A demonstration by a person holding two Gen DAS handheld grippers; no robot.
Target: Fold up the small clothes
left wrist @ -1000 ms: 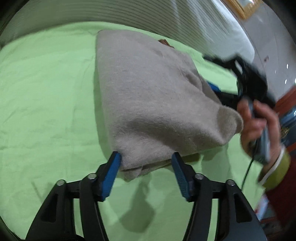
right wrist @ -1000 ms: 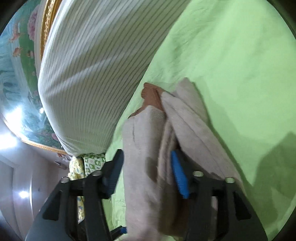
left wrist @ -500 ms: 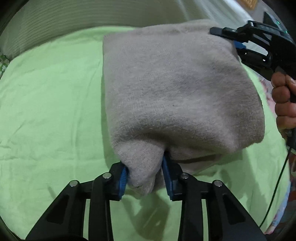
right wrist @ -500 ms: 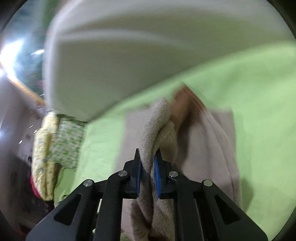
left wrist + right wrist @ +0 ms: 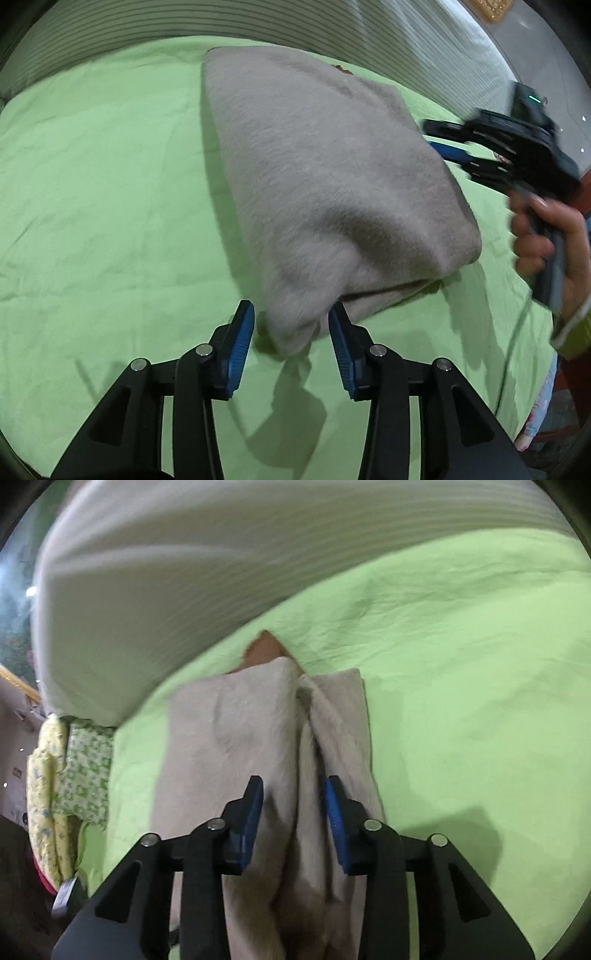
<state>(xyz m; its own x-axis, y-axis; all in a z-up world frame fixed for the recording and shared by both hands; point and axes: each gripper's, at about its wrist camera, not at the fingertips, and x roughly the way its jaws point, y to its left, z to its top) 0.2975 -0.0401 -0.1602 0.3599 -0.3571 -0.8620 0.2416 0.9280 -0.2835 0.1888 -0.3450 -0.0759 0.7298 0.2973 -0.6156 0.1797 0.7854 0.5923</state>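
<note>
A fuzzy beige folded garment (image 5: 325, 177) lies on the green bedsheet (image 5: 103, 206). My left gripper (image 5: 291, 325) stands at its near corner. Its jaws are opening, the corner sits loose between the blue pads, and a gap shows at the left pad (image 5: 242, 332). My right gripper (image 5: 293, 794) is at the garment's other side (image 5: 229, 746). Its jaws are opening too, with a ridge of fabric between them that is not pinched. In the left wrist view the right gripper (image 5: 430, 136) pokes in under the garment's right edge, held by a person's hand (image 5: 546, 229). An orange-brown piece (image 5: 264, 650) peeks out at the garment's far end.
A white striped pillow or duvet (image 5: 184, 554) runs along the far side of the sheet. A yellow-green floral cloth (image 5: 74, 768) hangs at the bed's left edge in the right wrist view. A thin cable (image 5: 517, 332) trails below the hand.
Both grippers, open a second ago, pinched the garment half a second ago and have now spread apart again. The garment has sunk flatter on the sheet. The right gripper's view has rolled.
</note>
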